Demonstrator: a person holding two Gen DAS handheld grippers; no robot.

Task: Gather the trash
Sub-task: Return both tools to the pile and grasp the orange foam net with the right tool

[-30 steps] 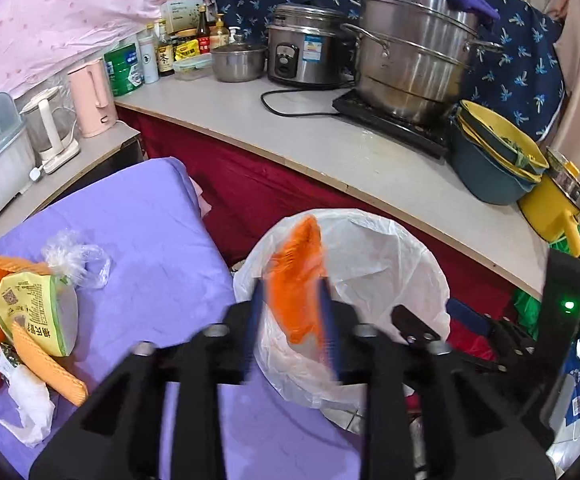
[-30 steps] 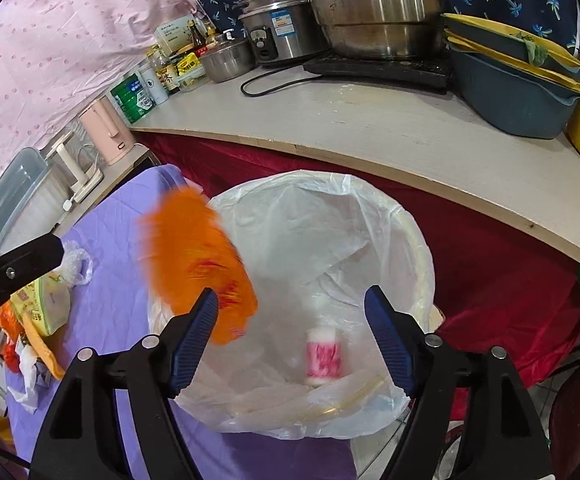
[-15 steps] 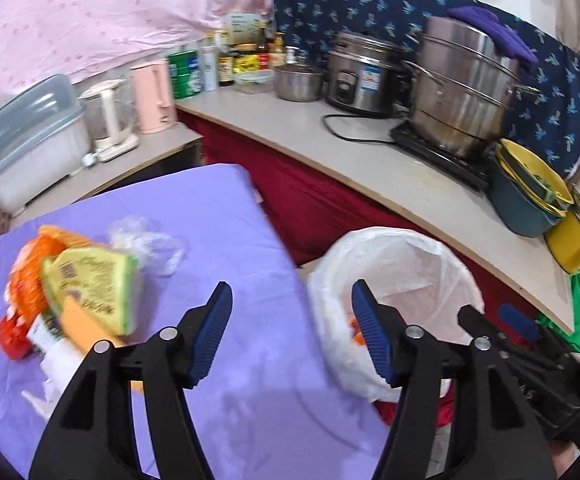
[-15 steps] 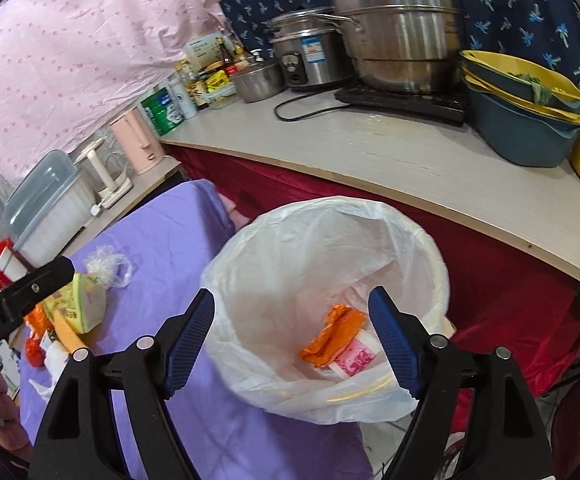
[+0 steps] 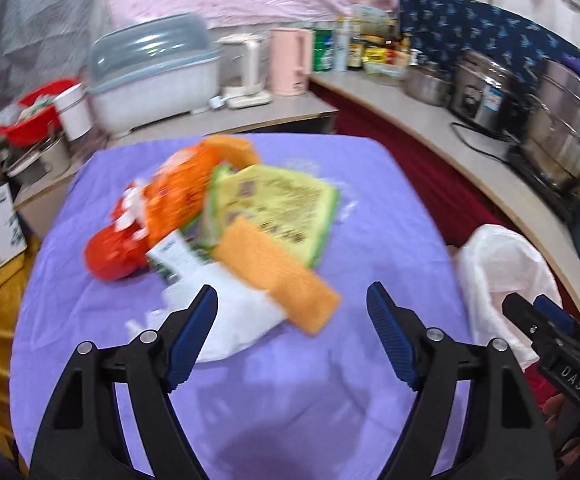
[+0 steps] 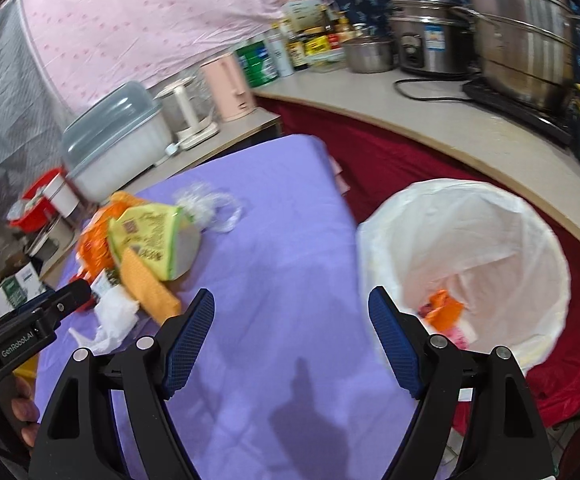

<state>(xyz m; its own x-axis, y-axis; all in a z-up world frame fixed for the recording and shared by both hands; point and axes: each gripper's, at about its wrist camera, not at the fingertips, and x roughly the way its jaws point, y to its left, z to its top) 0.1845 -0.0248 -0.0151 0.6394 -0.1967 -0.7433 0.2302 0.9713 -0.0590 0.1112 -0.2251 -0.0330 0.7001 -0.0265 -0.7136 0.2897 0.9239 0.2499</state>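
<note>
Your left gripper (image 5: 291,312), jaws just opened wide and empty, points at the wrapper pile (image 5: 226,216) at frame centre on the purple tablecloth (image 5: 369,208). Your right gripper (image 6: 291,314) gapes empty; the lined trash bin (image 6: 469,216) sits at right, holding an orange wrapper (image 6: 443,308).

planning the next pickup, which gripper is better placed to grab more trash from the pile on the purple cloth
Left. The left gripper is open and empty, just short of the orange sponge-like strip. The right gripper, also open, faces bare purple cloth beside the white-lined bin.
</note>
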